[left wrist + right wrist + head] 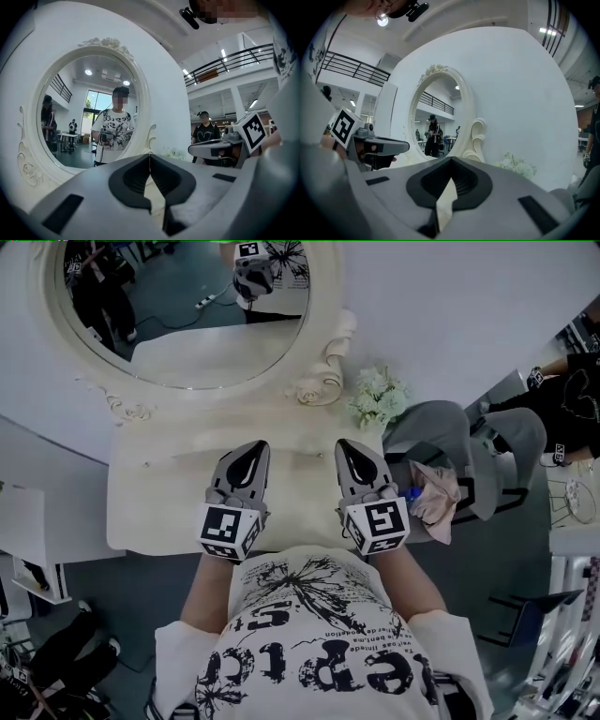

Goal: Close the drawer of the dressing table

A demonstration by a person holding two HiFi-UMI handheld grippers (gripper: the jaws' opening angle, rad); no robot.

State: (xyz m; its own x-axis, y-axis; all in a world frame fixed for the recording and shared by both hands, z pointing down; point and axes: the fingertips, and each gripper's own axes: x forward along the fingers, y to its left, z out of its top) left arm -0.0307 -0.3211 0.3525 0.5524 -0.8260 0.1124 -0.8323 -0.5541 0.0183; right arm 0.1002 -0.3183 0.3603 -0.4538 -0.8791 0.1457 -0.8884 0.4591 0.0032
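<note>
Your left claw point(150, 157) and right claw point(450, 162) are both pressed together with nothing between them. On each, the dark ribbed pads meet in a thin seam at the tip, set in smooth grey moulded shells shaped like teardrops. They hang side by side over the counter point(141, 512), a matte cream top with rounded corners. Behind it stands an oval mirror point(187, 306) in a carved cream frame point(323, 382) with curled scrolls, and a bunch of small white flowers point(378, 397) sits at its right end. A grey padded chair point(506, 442) beside the counter carries a crumpled pinkish cloth point(436, 495).

The drawer sits in the counter's front below your claws, but its face is hidden under the top and behind your arms. You cannot judge from any view how far in it is.
</note>
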